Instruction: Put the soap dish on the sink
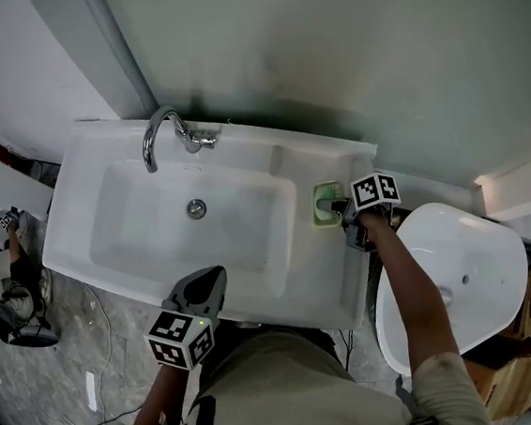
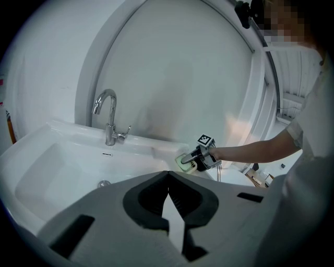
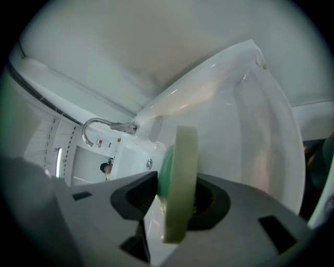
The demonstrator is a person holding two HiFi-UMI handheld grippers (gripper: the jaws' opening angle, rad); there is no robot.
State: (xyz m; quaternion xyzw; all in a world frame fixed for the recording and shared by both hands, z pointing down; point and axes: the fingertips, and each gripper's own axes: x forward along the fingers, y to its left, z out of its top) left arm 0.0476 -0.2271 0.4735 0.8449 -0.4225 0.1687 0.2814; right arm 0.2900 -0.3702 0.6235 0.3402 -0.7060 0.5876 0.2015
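One soap dish [image 1: 324, 204] clamped in right tongs [image 1: 341, 209] at sink [image 1: 287, 285] ledge, left tongs [image 1: 213, 278] together, faucet [image 1: 161, 133] well apart.

White sink [image 1: 81, 184], chrome faucet [image 1: 164, 133] on its back rim, green soap dish [image 1: 325, 205] at its right ledge

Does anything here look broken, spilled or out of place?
Nothing is spilled or broken. The green soap dish is clamped in the right gripper at the right ledge of the sink. The only oddity is a second white basin, which sits askew beside it.
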